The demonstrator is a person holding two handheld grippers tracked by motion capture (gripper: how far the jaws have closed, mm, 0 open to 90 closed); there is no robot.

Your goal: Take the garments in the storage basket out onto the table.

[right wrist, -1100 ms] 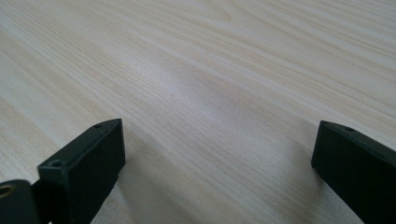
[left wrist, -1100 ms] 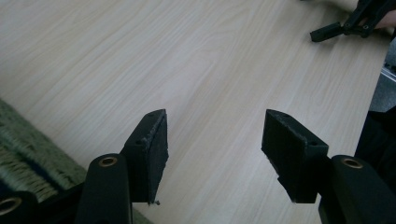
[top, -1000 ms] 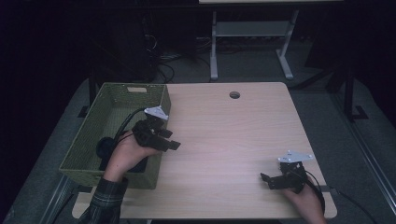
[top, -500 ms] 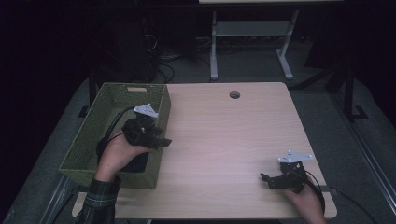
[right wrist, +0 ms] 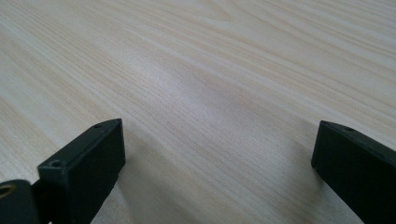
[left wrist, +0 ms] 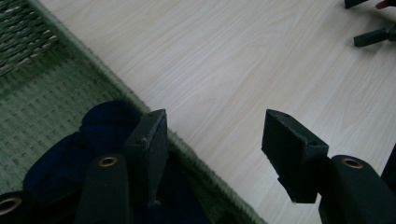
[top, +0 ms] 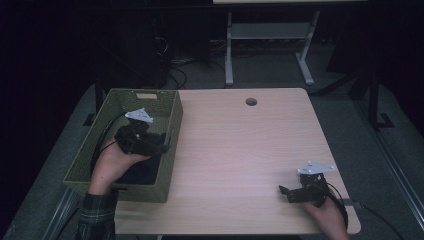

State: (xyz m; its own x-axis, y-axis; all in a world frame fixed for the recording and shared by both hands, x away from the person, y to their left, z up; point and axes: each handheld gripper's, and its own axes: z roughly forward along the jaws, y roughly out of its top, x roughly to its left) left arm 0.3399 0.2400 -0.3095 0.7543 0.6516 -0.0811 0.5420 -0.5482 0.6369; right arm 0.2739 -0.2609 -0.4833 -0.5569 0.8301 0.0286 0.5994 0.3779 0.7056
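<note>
A pale wooden surface (top: 250,150) carried a green woven basket (top: 170,125) at its left edge, a dark blue cloth (left wrist: 98,135) lying inside. The left claw (top: 162,147) hovered over the basket's right rim, jaws apart and empty. The right claw (top: 286,192) rested near the right corner, jaws apart.

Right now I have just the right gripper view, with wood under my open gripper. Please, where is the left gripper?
Observer: The left gripper is above the green woven basket, near the basket's wall on the table side.
Operator: Does it hold something?
Observer: No. Its jaws stand apart with nothing between them.
Operator: Is something inside the basket?
Observer: Yes, a dark blue cloth lies inside, against that same wall, under the left gripper.
</note>
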